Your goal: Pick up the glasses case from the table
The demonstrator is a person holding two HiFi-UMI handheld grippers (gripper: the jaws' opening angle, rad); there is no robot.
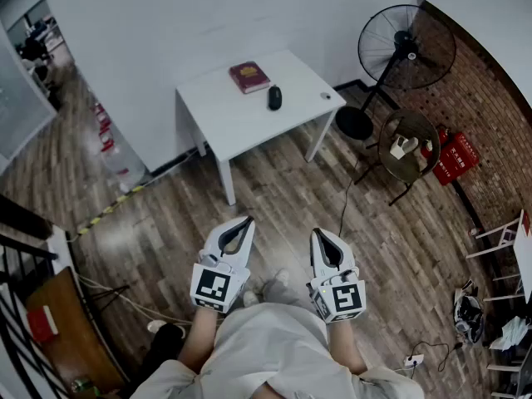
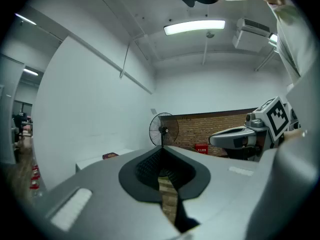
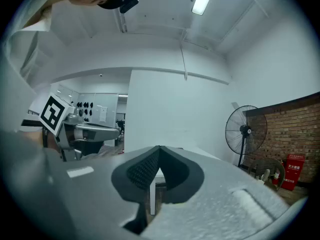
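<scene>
Left gripper [image 1: 247, 220] and right gripper [image 1: 319, 233] held out level, both clenched on nothing; glasses case [image 1: 274, 97] sits on table [image 1: 224, 115] ahead.

white table [image 1: 241, 121] bears book [image 1: 249, 76], glasses case [image 1: 274, 97]

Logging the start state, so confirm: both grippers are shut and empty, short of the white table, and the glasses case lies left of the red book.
The head view shows the glasses case right of the red book, not left. Left gripper and right gripper are shut, empty, short of the table.
</scene>
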